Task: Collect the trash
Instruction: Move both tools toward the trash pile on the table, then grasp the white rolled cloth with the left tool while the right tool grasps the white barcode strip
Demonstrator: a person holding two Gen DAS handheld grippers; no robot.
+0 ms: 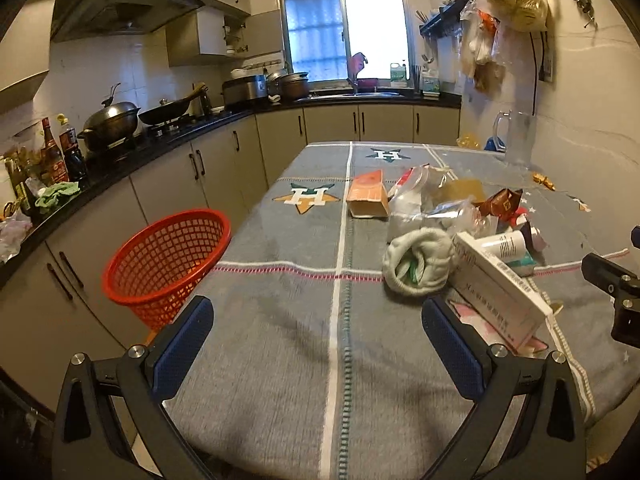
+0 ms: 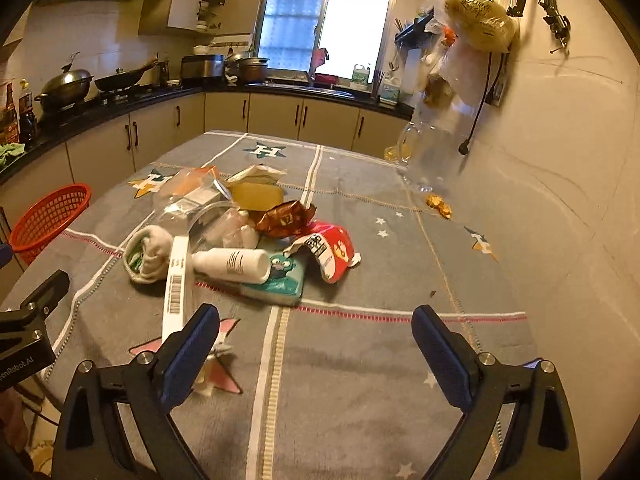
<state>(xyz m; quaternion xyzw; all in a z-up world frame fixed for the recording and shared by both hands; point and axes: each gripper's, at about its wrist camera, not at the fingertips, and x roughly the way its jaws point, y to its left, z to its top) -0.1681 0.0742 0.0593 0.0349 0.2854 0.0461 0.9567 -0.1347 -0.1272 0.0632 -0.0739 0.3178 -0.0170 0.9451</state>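
Observation:
A pile of trash lies on the grey tablecloth: an orange carton, clear plastic bags, a rolled pale sock, a long white box, a white bottle, a brown wrapper, a red-and-white packet and a teal packet. A red mesh basket stands beside the table's left edge; it also shows in the right wrist view. My left gripper is open and empty, short of the pile. My right gripper is open and empty over bare cloth.
A clear jug stands at the table's far right by the wall. Small golden wrappers lie near it. Kitchen counters with pots run along the left and back. Bags hang on the right wall.

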